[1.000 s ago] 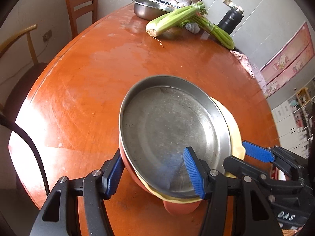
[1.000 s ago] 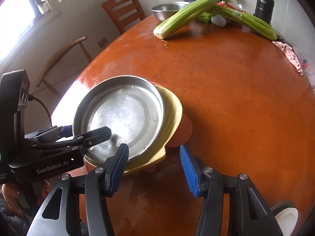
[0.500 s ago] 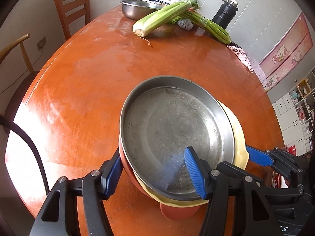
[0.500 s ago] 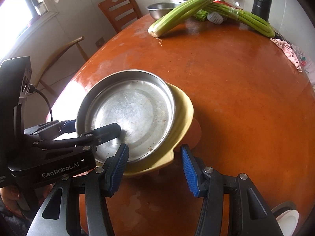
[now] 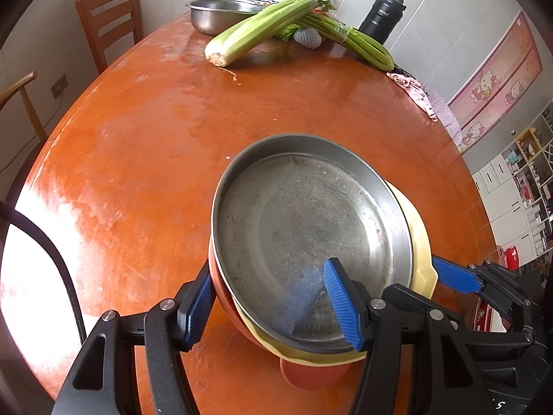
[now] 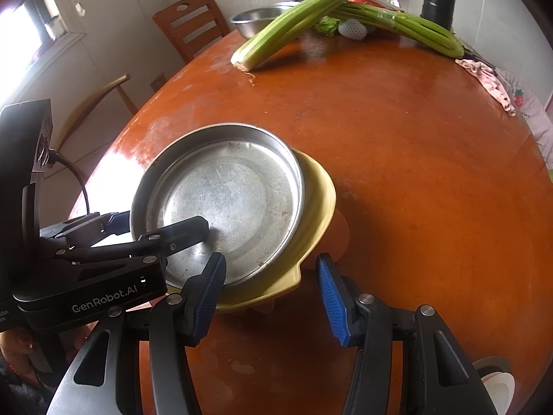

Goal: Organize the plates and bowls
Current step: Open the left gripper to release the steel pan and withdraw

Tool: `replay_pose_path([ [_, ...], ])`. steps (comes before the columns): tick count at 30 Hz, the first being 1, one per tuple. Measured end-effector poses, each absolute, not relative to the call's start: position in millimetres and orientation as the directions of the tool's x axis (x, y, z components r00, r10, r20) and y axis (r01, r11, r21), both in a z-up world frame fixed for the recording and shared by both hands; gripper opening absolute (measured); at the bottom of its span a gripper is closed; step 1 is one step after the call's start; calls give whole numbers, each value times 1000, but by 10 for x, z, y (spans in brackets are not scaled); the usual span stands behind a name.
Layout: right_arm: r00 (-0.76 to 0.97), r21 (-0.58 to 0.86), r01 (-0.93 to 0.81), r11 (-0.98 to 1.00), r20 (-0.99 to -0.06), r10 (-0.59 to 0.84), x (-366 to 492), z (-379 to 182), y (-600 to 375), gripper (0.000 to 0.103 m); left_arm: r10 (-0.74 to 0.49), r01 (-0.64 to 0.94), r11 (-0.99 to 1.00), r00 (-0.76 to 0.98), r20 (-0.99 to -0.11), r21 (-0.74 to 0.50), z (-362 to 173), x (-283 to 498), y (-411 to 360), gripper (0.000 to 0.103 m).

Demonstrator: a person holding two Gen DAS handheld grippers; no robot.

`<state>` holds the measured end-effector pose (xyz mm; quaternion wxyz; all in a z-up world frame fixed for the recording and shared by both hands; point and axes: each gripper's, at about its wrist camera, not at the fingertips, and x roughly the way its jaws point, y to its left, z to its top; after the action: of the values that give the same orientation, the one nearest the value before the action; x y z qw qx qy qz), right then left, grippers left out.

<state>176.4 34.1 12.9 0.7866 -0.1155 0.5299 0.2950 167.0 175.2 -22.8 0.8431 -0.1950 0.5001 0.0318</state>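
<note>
Bench [image 5: 145, 145]: round, orange-brown, glossy, with pale worn patches; it carries everything listed here. Against the views of a second ago the far edge sits lower in both frames, so the stack and both tools have advanced toward mid-bench.
Room: tiled wall behind the far edge, wooden chair [image 5: 107, 24] at the far-left edge, storage shelving beyond the right edge.
Far-edge items: two celery bunches [image 5: 262, 31] crossed, steel bowl [image 5: 214, 17] behind them, black flask [image 5: 382, 17], pink cloth [image 6: 490, 83] at the right edge.
Stack: steel pan [image 5: 304, 231] uppermost, nested in a yellow dish [image 6: 311, 207], over an orange bowl [image 5: 311, 373] (mostly hidden); located near the bench's near edge, left of centre in the right wrist view.
Left hand-held gripper [image 5: 273, 301]: clamped on the stack's near rim, one finger inside the pan, the other outside the orange bowl.
Right hand-held gripper [image 6: 271, 297]: jaws wide, straddling the yellow dish's near-right lip, holding nothing.
Task meaning: the nested set appears to be travelling as one unit; judged mid-transfer, placement not yet done.
</note>
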Motion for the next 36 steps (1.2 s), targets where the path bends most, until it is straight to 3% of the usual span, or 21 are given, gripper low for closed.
replay_pose_path([
  [36, 298, 98, -559, 824, -903, 309, 1771, 168, 219, 56, -149, -211, 935, 500, -853, -287, -213, 1749, 1604, 61],
])
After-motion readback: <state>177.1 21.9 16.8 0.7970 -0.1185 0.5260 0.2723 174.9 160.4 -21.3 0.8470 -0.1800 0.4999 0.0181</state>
